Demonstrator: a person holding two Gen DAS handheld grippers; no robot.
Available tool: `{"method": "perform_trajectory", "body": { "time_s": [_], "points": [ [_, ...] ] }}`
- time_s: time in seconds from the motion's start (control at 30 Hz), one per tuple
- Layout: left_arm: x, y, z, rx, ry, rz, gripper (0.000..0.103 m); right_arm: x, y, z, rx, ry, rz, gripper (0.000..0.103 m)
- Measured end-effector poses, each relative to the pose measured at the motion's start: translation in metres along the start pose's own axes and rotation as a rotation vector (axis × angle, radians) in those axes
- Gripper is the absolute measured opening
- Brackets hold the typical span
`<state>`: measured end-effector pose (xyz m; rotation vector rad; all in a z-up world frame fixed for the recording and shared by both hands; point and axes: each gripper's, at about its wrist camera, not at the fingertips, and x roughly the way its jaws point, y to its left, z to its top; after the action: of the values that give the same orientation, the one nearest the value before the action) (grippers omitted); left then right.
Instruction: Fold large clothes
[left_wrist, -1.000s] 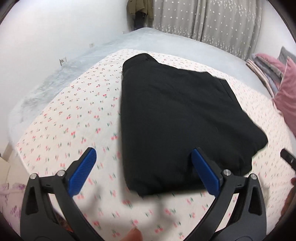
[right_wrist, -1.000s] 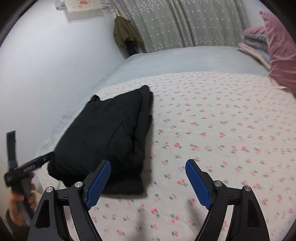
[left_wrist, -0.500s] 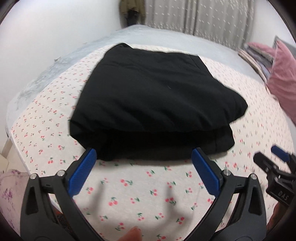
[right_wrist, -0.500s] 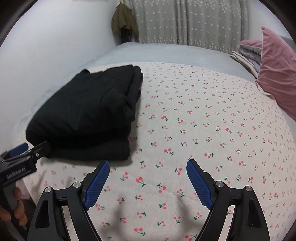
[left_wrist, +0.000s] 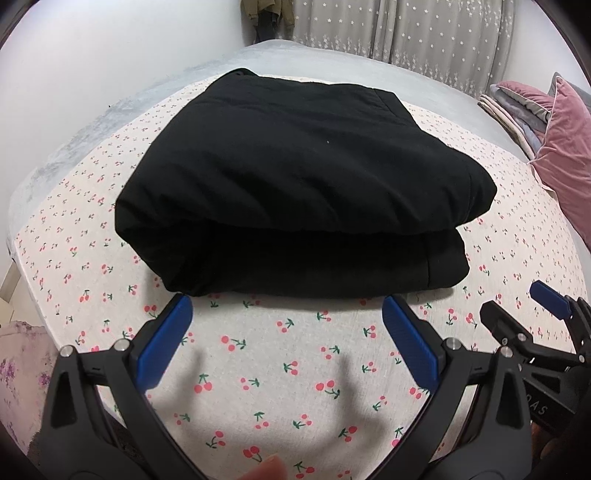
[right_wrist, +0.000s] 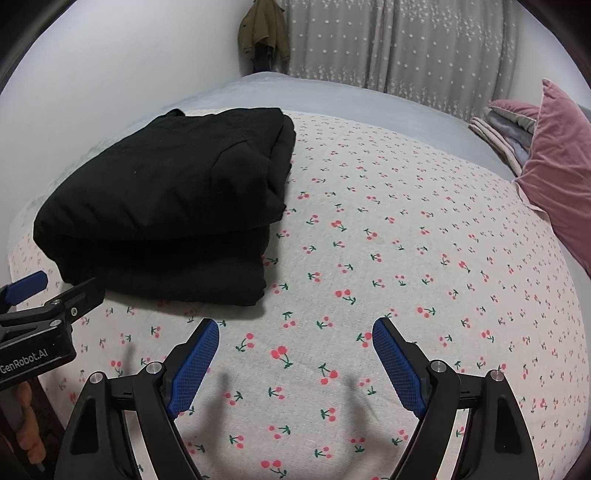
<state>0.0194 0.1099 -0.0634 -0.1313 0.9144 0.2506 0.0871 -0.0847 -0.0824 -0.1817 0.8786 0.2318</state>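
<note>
White wall on the left, grey starry curtains (right_wrist: 388, 48) at the back, and a big bed with a cherry sheet (right_wrist: 369, 258) in front of them. On the left side of the bed, near its left edge, lies the black garment (left_wrist: 295, 177). It is folded into a thick, neat block with two fat layers, and nothing is touching it. The left gripper (left_wrist: 284, 332) hangs just in front of the block's near edge. Its blue fingers (left_wrist: 166, 343) are spread wide and hold nothing. To the right, the right gripper (right_wrist: 295, 358) sits over bare sheet, also spread wide and holding nothing. Far right, pink pillows (right_wrist: 554, 177) lean at the right edge of the bed, beside a stack of folded blankets (right_wrist: 506, 129).

The folding looks about done. If one more fold is wanted, both grippers need to pinch the near corners of the block and lift them over to the far side. If not, the block just needs a little pat flat.

A second ago the left camera looked down on the block at a slant; now it sits lower and faces its near edge square on. The right gripper has come lower too, and both show up in each other's view
</note>
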Motion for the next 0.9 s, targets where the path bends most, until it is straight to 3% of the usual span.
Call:
{"method": "perform_trajectory", "body": {
  "time_s": [0.9],
  "points": [
    [0.0055, 0.0039, -0.0012, 0.004, 0.015, 0.018, 0.102, 0.0072, 0.0078, -0.0028, -0.05, 0.017, -0.012, 0.086]
  ]
}}
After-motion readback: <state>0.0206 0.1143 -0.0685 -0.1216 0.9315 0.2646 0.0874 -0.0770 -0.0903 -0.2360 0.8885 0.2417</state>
